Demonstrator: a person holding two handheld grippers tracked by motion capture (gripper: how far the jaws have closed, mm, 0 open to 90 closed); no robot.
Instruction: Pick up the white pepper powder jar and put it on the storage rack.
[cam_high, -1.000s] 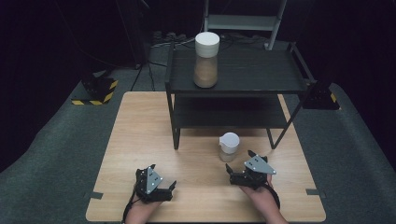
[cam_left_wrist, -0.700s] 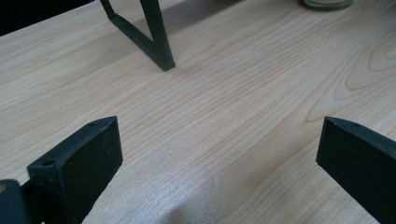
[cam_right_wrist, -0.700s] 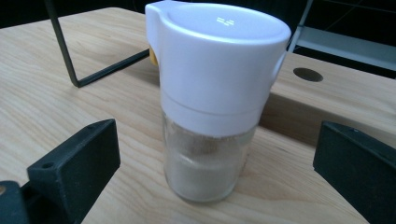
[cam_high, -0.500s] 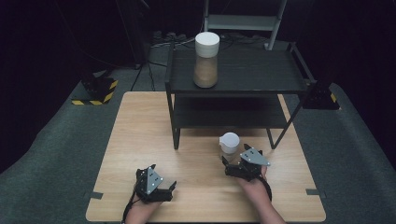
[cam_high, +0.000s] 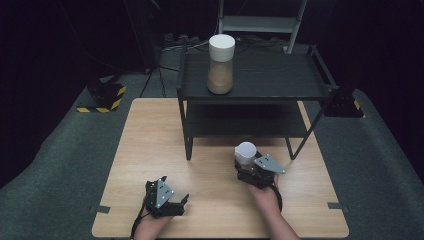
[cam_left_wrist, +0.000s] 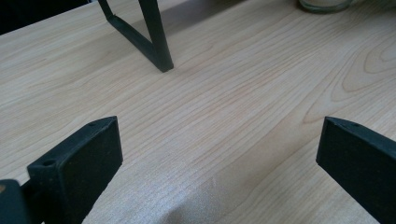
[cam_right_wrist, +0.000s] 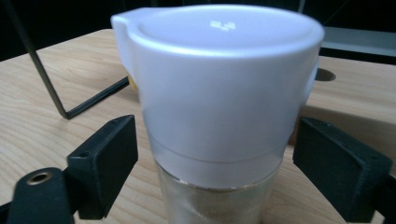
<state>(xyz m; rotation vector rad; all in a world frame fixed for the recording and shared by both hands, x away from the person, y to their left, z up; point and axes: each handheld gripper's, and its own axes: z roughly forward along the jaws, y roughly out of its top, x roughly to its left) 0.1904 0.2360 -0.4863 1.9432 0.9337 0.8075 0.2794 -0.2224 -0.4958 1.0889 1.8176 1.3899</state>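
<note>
white-lidded jar (cam_right_wrist: 219, 93), black shelf (cam_high: 250, 90), pale wood-grain table (cam_high: 150, 140)

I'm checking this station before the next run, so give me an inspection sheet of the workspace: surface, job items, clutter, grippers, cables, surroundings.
Surface: light wooden table, bare around the hands.
Job's things: small jar with a white lid, upright on the table in front of the black shelf rack.
Clutter: tall white-lidded jar stands on the rack's top shelf.
Grippers: right gripper has its jaws either side of the small jar and has just been closing; small gaps show, pads not yet pressing. Left gripper is open over bare wood.
Cables: a tangle on the floor behind the rack.
Surroundings: grey floor mat, black-and-yellow striped block at far left, dark room.
</note>
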